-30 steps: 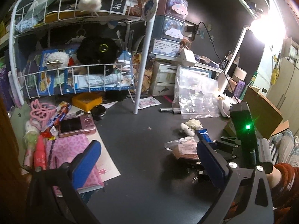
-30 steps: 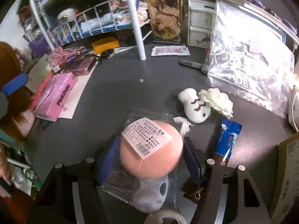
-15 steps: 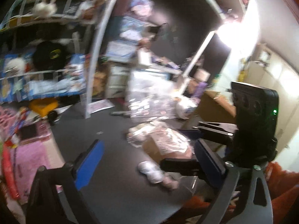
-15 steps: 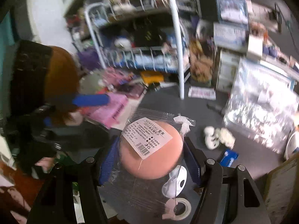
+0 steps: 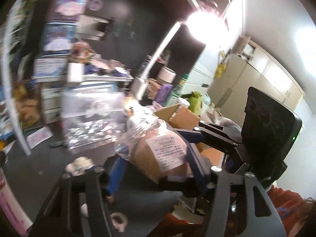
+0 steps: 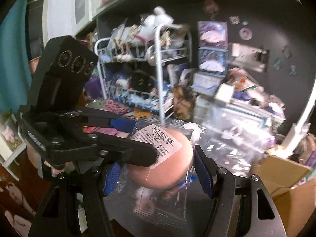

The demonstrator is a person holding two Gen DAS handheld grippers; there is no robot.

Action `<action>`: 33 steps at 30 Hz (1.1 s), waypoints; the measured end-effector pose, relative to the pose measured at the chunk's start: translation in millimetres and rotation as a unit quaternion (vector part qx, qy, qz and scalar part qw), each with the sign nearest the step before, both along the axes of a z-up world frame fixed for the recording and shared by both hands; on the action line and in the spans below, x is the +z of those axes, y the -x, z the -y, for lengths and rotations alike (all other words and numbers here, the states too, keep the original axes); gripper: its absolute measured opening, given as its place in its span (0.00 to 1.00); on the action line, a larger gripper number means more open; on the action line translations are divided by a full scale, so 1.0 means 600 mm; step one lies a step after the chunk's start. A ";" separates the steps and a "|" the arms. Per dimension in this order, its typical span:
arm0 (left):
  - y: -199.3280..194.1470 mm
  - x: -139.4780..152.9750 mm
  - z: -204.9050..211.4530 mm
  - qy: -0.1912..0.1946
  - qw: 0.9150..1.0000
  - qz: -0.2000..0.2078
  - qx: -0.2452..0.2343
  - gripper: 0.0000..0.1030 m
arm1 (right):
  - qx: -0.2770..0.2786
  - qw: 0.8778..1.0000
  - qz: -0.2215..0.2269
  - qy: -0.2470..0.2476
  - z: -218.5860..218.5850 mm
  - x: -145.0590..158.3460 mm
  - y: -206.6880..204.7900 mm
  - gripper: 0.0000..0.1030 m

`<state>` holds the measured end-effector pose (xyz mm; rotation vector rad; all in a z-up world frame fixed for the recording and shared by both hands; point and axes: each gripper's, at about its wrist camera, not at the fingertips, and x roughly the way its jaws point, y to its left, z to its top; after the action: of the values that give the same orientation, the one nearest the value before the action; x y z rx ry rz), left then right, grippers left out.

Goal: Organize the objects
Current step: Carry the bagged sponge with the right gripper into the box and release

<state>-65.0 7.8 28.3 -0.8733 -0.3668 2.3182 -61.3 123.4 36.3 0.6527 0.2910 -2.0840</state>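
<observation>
A pink round makeup puff in a clear plastic bag with a white label [image 6: 167,158] hangs in the air between both grippers. My right gripper [image 6: 156,169] is shut on it, a blue pad on each side. My left gripper [image 5: 156,169] has its blue pads on both sides of the same bagged puff [image 5: 158,156]; its black body [image 6: 65,118] reaches in from the left in the right wrist view. The frames do not show whether the left jaws press on the bag. Both views are blurred.
A white wire rack [image 6: 158,69] packed with toys stands at the back. A large clear zip bag [image 5: 92,122] lies on the dark desk [image 5: 43,167]. An open cardboard box [image 6: 280,169] is at the right. A white lamp arm [image 5: 158,55] rises behind.
My right gripper has lifted the bagged puff off the desk. My left gripper has swung right and come around the puff from the other side.
</observation>
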 end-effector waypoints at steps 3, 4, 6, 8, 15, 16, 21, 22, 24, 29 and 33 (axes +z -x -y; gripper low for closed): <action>0.028 0.013 -0.054 0.012 1.000 0.006 -0.022 0.44 | -0.023 1.000 -0.005 0.001 -0.043 0.010 0.013 0.62; 0.037 0.016 -0.070 0.016 0.999 0.007 -0.027 0.44 | -0.033 0.999 -0.006 0.002 -0.064 0.012 0.020 0.62; 0.055 0.021 -0.101 0.024 0.999 0.012 -0.038 0.43 | -0.046 0.999 -0.007 0.004 -0.091 0.017 0.030 0.62; 0.071 0.026 -0.136 0.033 0.998 0.014 -0.050 0.43 | -0.061 0.998 -0.005 0.004 -0.120 0.019 0.042 0.62; 0.118 0.020 -0.219 0.057 0.995 0.034 -0.077 0.43 | -0.102 0.995 0.023 -0.003 -0.200 0.013 0.080 0.62; 0.123 0.018 -0.227 0.061 0.994 0.037 -0.079 0.43 | -0.105 0.994 0.025 -0.005 -0.206 0.012 0.081 0.62; 0.142 0.006 -0.257 0.080 0.992 0.051 -0.083 0.45 | -0.121 0.991 0.045 -0.016 -0.230 -0.001 0.098 0.62; 0.142 0.005 -0.259 0.084 0.992 0.050 -0.083 0.47 | -0.124 0.991 0.047 -0.019 -0.231 -0.004 0.101 0.62; 0.142 0.005 -0.262 0.095 0.992 0.042 -0.076 0.69 | -0.133 0.989 0.052 -0.027 -0.233 -0.009 0.107 0.67; 0.132 0.016 -0.245 0.108 0.992 0.021 -0.058 0.76 | -0.141 0.987 0.069 -0.022 -0.241 -0.013 0.118 0.83; 0.120 0.029 -0.218 0.107 0.994 0.001 -0.033 0.83 | -0.143 0.987 0.065 -0.016 -0.243 -0.010 0.117 0.86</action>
<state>-136.9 138.5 45.9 -0.9748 -0.0893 2.3249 -131.7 269.4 30.2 0.8895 0.1636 -2.2990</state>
